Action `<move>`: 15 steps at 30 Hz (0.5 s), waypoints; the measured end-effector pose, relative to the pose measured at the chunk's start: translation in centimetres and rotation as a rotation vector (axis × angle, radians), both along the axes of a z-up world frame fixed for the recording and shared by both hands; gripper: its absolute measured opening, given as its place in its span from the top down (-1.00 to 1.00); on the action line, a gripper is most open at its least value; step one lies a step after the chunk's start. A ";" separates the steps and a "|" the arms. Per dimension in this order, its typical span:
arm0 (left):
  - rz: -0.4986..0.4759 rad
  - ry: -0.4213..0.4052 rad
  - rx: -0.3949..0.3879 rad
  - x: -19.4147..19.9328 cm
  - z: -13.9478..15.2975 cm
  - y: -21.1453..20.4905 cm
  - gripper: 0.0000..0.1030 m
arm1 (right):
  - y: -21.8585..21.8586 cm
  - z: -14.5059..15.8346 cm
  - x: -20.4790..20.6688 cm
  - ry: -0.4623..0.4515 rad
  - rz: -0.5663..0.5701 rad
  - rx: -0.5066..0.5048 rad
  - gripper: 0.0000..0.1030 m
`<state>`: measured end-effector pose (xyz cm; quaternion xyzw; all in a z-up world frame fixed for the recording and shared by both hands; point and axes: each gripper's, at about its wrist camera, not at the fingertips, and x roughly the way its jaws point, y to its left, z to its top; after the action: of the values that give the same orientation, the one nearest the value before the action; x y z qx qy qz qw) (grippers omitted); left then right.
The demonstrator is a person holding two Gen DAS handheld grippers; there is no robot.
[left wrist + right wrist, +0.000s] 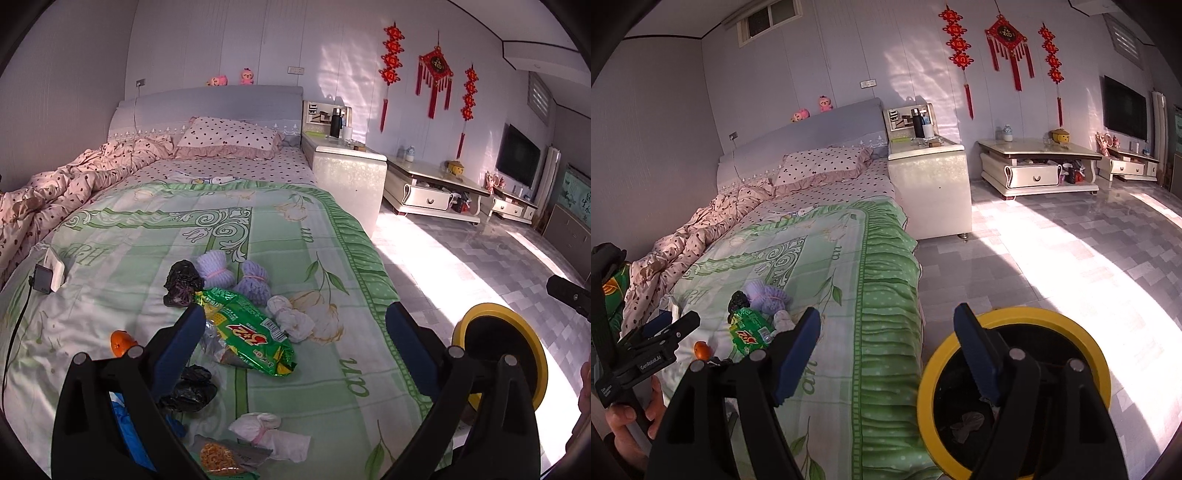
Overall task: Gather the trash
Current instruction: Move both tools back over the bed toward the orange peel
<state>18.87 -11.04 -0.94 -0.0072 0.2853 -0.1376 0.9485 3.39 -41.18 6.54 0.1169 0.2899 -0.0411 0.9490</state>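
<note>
Trash lies on the green bedspread (295,229): a green snack wrapper (251,328), two black crumpled bags (183,282) (192,391), white tissue wads (291,317) (269,432), purple knitted bundles (251,280) and an orange peel (122,341). My left gripper (295,325) is open above the wrapper, holding nothing. My right gripper (886,328) is open and empty over the bed's edge, beside the yellow-rimmed trash bin (1015,391) on the floor. The bin (506,354) also shows in the left wrist view. The left gripper (661,332) shows at the left of the right wrist view.
A phone and a charger (48,273) lie at the bed's left. A crumpled dotted duvet (74,177) and pillow (229,138) lie at the head. A white nightstand (931,184), low cabinets (1038,166) and sunlit tile floor (1071,258) are to the right.
</note>
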 end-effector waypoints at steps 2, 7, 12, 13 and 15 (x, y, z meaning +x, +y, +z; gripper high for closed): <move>0.030 -0.002 0.002 0.2 0.1 1.6 -0.82 | 1.4 0.1 0.3 0.000 0.032 -0.005 -0.38; 0.096 0.002 0.005 0.8 -0.2 5.2 -0.82 | 5.2 0.2 1.5 0.005 0.112 -0.015 -0.38; 0.162 0.008 0.026 1.6 -0.7 8.6 -0.82 | 8.5 -0.3 2.6 0.023 0.192 -0.022 -0.38; 0.175 0.012 0.028 1.9 -0.9 9.4 -0.82 | 9.2 -0.6 2.8 0.029 0.209 -0.022 -0.38; 0.198 0.022 0.028 2.3 -1.3 10.7 -0.82 | 10.4 -1.1 3.3 0.043 0.238 -0.023 -0.38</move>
<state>21.17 -0.32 -2.26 -0.0236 0.2955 -0.0391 0.9542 6.69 -30.77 5.45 0.0701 0.3216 0.0659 0.9420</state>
